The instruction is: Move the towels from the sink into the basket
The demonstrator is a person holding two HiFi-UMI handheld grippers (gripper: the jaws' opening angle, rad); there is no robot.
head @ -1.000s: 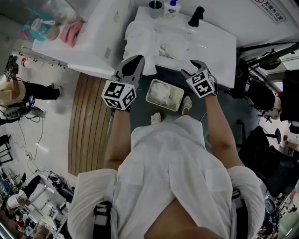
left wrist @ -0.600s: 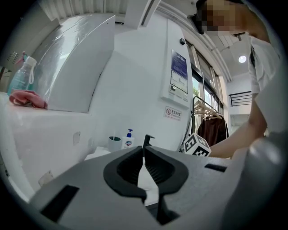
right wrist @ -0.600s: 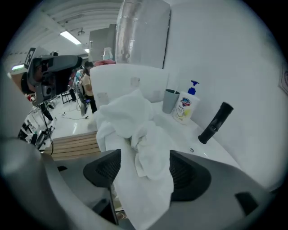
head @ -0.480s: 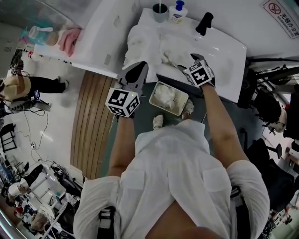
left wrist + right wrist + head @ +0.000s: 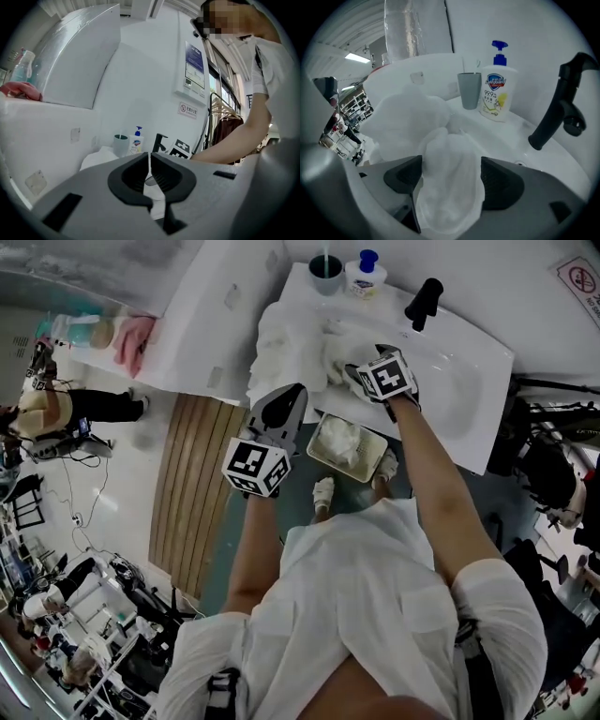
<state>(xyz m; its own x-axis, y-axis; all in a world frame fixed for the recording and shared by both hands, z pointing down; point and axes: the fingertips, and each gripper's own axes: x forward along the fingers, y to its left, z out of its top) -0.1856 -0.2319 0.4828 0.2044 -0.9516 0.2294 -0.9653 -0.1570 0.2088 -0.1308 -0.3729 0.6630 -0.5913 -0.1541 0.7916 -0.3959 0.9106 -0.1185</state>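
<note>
- In the sink [image 5: 459, 381], top of the head view: the right tongs [image 5: 451, 178] have come down from in front of the basin onto the cloth. Their jaws have just been opening and now stand spread wide, with a fold of towel [image 5: 450, 140] between the pads but not yet squeezed. This reads as the start of the next pick-up.
- Sink contents: a heap of white towels [image 5: 286, 348] crowds the left end and spills over the rim. The right end of the basin is bare.
- Basket [image 5: 316, 448]: sits on the floor just in front of the sink, by the person's feet. It already holds crumpled white cloth [image 5: 345, 439], so the task looks partly done.
- Left tongs [image 5: 150, 176]: pressed together and empty, hanging at the sink's front left corner.
- Back rim: a cup [image 5: 325, 266] with a thin stick in it, and a soap bottle [image 5: 364, 276] beside it.
</note>
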